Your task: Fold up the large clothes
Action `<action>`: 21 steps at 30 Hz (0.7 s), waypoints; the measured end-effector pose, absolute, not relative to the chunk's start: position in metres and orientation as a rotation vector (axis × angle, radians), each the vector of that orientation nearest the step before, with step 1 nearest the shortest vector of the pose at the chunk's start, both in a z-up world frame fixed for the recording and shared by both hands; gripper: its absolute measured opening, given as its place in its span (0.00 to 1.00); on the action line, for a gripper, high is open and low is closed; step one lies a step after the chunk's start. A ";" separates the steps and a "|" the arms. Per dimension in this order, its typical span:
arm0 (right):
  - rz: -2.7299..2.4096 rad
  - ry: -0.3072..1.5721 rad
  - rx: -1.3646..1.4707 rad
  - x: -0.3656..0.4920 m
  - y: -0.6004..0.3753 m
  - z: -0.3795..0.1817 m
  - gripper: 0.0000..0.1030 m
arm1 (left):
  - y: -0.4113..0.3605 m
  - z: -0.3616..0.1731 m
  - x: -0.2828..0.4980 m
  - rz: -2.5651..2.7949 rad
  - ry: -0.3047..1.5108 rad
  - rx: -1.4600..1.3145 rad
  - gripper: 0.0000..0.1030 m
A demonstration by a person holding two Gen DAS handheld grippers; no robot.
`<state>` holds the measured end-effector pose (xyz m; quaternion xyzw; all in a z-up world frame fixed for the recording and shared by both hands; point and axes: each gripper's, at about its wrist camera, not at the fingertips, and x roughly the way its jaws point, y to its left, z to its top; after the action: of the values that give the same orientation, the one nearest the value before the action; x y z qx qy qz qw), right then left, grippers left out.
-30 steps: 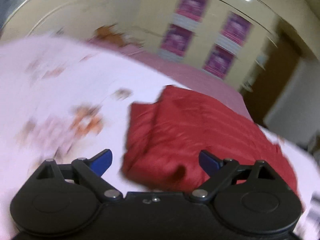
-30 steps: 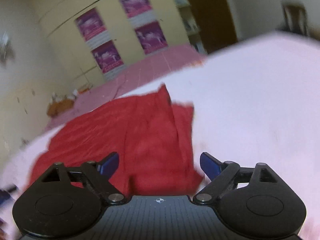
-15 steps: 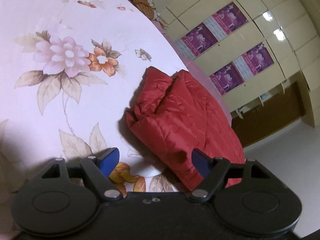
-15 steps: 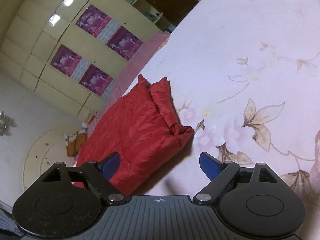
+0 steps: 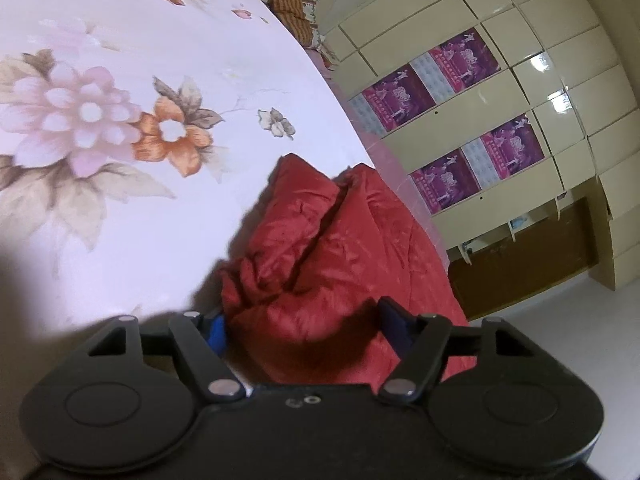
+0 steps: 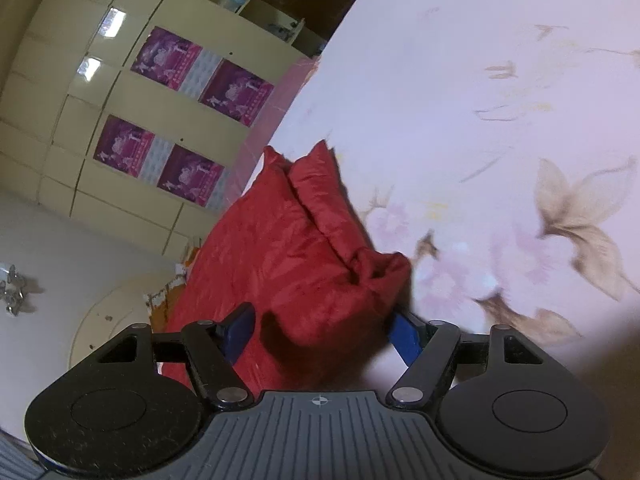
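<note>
A red quilted garment [image 5: 340, 248] lies folded in a thick bundle on the floral pink bedsheet [image 5: 120, 80]. My left gripper [image 5: 306, 326] is open, with the near corner of the garment between its blue pads; I cannot tell if they touch the cloth. In the right wrist view the same garment [image 6: 288, 248] lies on the sheet [image 6: 500, 140]. My right gripper [image 6: 324, 330] is open too, with the garment's other near corner between its pads.
Cream wardrobe doors with purple posters [image 5: 460, 120] stand beyond the bed; they also show in the right wrist view [image 6: 180, 112]. A brown patterned bundle [image 5: 296, 12] lies at the far bed edge. The bed's edge runs just past the garment.
Both grippers have moved in close to the garment. Its near corners now sit between the open pads, where earlier the bundle lay ahead of them.
</note>
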<state>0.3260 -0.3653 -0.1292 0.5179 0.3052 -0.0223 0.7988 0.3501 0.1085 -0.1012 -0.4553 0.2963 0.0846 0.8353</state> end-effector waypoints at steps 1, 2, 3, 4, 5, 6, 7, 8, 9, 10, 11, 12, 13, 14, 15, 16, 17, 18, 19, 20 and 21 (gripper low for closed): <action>-0.048 0.657 1.109 0.329 -0.363 -0.129 0.66 | 0.109 -0.102 0.354 0.178 0.627 -0.964 0.68; -0.046 0.658 1.109 0.332 -0.362 -0.130 0.65 | 0.109 -0.103 0.358 0.177 0.627 -0.963 0.68; -0.046 0.657 1.109 0.335 -0.361 -0.130 0.65 | 0.109 -0.104 0.362 0.175 0.626 -0.961 0.67; -0.046 0.656 1.109 0.337 -0.360 -0.131 0.64 | 0.109 -0.105 0.367 0.172 0.628 -0.959 0.66; -0.045 0.654 1.106 0.340 -0.359 -0.131 0.64 | 0.110 -0.105 0.369 0.169 0.631 -0.958 0.65; -0.044 0.652 1.104 0.342 -0.358 -0.131 0.64 | 0.111 -0.106 0.374 0.168 0.634 -0.958 0.63; -0.043 0.651 1.101 0.346 -0.357 -0.130 0.64 | 0.112 -0.106 0.378 0.167 0.636 -0.959 0.60; -0.042 0.651 1.097 0.348 -0.356 -0.130 0.62 | 0.113 -0.107 0.381 0.164 0.638 -0.960 0.59; -0.043 0.657 1.091 0.351 -0.356 -0.131 0.57 | 0.114 -0.107 0.385 0.164 0.645 -0.952 0.56; -0.041 0.668 1.089 0.354 -0.356 -0.133 0.48 | 0.114 -0.107 0.388 0.163 0.653 -0.934 0.50; -0.037 0.674 1.093 0.357 -0.356 -0.134 0.43 | 0.113 -0.105 0.392 0.161 0.665 -0.905 0.46; -0.037 0.679 1.086 0.358 -0.356 -0.135 0.39 | 0.112 -0.103 0.395 0.162 0.675 -0.872 0.38; -0.034 0.684 1.066 0.359 -0.355 -0.133 0.30 | 0.111 -0.101 0.397 0.160 0.680 -0.849 0.33; -0.028 0.685 1.044 0.360 -0.354 -0.131 0.25 | 0.108 -0.098 0.399 0.160 0.682 -0.818 0.30; -0.026 0.683 1.019 0.360 -0.353 -0.126 0.22 | 0.106 -0.094 0.398 0.157 0.681 -0.791 0.25; -0.022 0.679 0.995 0.359 -0.351 -0.121 0.19 | 0.102 -0.089 0.397 0.155 0.677 -0.762 0.21; -0.017 0.675 0.977 0.358 -0.349 -0.116 0.16 | 0.101 -0.085 0.395 0.151 0.674 -0.745 0.20; -0.015 0.673 0.962 0.357 -0.349 -0.112 0.16 | 0.100 -0.081 0.393 0.149 0.673 -0.732 0.19; -0.012 0.675 0.953 0.355 -0.349 -0.109 0.15 | 0.099 -0.078 0.390 0.147 0.674 -0.726 0.18; -0.008 0.676 0.950 0.353 -0.349 -0.106 0.15 | 0.098 -0.076 0.385 0.145 0.675 -0.727 0.18; -0.006 0.679 0.946 0.349 -0.351 -0.104 0.14 | 0.098 -0.074 0.380 0.144 0.677 -0.731 0.18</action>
<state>0.3491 -0.3505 -0.1044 0.4468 0.3204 -0.0026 0.8353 0.3802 0.0977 -0.0737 -0.3502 0.3243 0.0688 0.8760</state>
